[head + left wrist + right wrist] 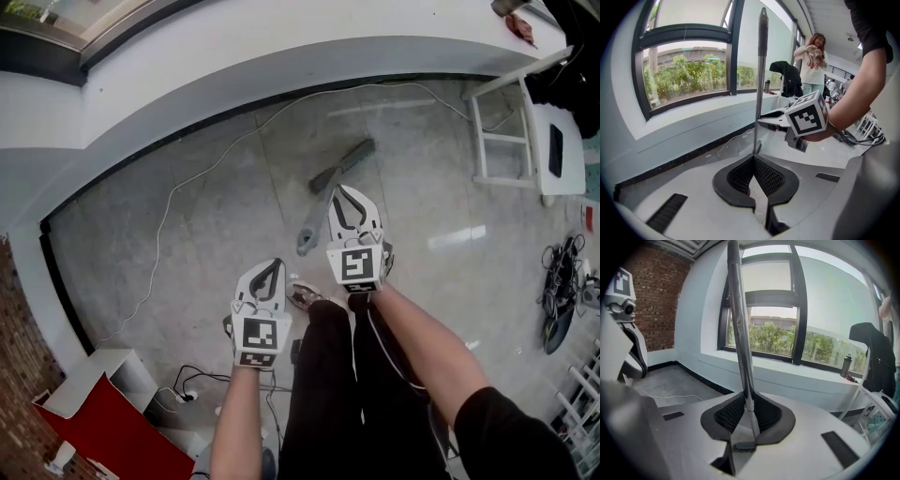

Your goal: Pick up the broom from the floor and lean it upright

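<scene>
The broom (pixel 740 333) stands nearly upright, its thin silver, plastic-wrapped handle clamped between the jaws of the right gripper (pixel 746 401), which grips it low on the shaft. The dark top of the handle rises well above the grip. The head view does not make clear whether the broom's lower end rests on the floor (pixel 216 244). The broom is not leaning on anything; the curved white wall (pixel 281 66) under the window (pixel 797 329) lies well behind it. To the left of the broom and apart from it, the left gripper (pixel 753 157) hangs with its jaws together and nothing between them. A white cable (pixel 169 206) trails across the floor further left of the broom. One likely risk is that the slick wrapping lets the handle slide or swing in the single grip, since the other gripper is not steadying it. Another is that, once the broom is propped on the rounded wall, its foot skids on the smooth floor, or catches the cable, and it topples. The only container seen is a closed bottle (pixel 847 365) on the sill behind and right of the broom, its contents hidden. Near the bottle a dark jacket (pixel 869 352) hangs, and a person (pixel 813 56) stands far behind.
</scene>
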The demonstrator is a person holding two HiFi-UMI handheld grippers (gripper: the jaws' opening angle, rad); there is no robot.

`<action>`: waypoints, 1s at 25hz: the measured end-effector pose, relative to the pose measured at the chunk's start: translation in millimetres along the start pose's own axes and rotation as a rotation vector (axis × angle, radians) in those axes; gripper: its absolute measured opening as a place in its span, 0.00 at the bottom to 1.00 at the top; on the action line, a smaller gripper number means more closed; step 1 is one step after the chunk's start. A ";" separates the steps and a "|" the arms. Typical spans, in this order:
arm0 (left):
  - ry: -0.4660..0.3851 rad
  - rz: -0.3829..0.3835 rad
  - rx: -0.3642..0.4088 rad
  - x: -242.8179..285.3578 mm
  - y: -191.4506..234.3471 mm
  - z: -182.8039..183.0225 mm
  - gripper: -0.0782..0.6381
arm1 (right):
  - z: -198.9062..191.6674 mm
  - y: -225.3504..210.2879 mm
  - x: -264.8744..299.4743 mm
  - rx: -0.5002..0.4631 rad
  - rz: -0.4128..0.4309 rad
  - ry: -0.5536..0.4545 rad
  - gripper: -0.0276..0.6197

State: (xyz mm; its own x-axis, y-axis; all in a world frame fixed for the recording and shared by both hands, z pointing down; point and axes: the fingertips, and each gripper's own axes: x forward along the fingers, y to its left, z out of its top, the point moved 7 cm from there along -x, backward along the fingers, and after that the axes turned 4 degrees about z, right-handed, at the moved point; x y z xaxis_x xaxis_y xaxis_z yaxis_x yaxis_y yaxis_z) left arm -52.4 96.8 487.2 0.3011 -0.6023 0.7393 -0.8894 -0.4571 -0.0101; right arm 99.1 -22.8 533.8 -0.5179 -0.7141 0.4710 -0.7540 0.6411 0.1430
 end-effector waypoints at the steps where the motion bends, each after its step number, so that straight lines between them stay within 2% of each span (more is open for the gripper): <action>1: 0.001 0.000 0.002 0.3 -0.9 0.4 0.11 | -0.6 -0.4 -0.8 -0.001 0.000 0.001 0.14; 13: 0.005 -0.004 0.019 2.4 -6.2 4.8 0.11 | -0.6 -1.7 -4.6 -0.040 0.002 0.006 0.14; 16: 0.007 -0.008 0.017 2.9 -7.9 4.4 0.11 | 0.4 -0.8 -4.1 -0.036 0.019 0.014 0.19; 25: 0.011 0.001 0.005 15.6 -8.2 7.0 0.11 | -7.8 -2.0 -2.5 -0.072 0.057 0.032 0.21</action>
State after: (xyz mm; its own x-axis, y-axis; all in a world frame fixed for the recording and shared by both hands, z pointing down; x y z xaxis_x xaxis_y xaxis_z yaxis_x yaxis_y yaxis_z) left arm -37.9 86.6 494.1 0.2967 -0.5955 0.7466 -0.8878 -0.4600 -0.0140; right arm 105.1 -20.1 539.1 -0.5450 -0.6677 0.5071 -0.6921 0.6997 0.1773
